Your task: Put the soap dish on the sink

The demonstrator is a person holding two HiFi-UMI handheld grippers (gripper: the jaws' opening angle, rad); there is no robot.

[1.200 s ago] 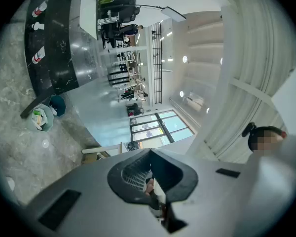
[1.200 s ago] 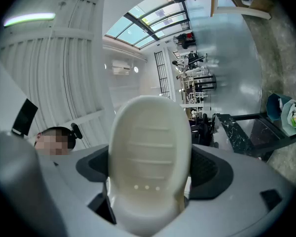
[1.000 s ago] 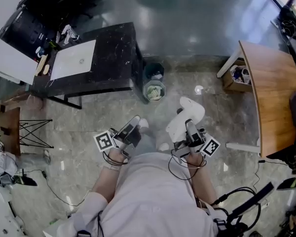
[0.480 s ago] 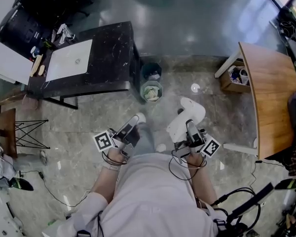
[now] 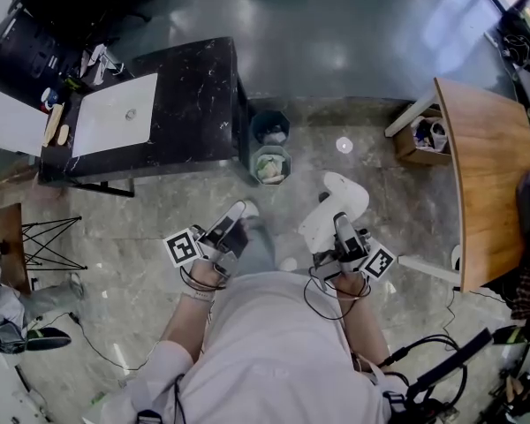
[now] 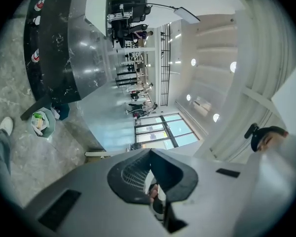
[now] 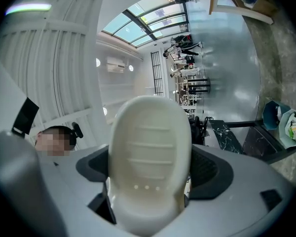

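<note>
Two hand-held grippers, one empty and one carrying the dish, well apart from the sink.

Far left in the head view, the white rectangular sink (image 5: 115, 113) is set into a black marble counter (image 5: 199, 95), and a pair of small waste bins (image 5: 270, 164) stands on the floor just beside the counter's right end. Nearer the person, the left gripper (image 5: 232, 223) has its jaws closed together with nothing between them. To its right, the right gripper (image 5: 337, 228) is clamped on the cream-white oval plastic soap dish (image 5: 334, 203). The dish turns its ridged face toward that gripper's camera and juts forward above the mottled stone floor (image 5: 159, 228). A curved wooden table (image 5: 486, 166) stands at far right.
</note>
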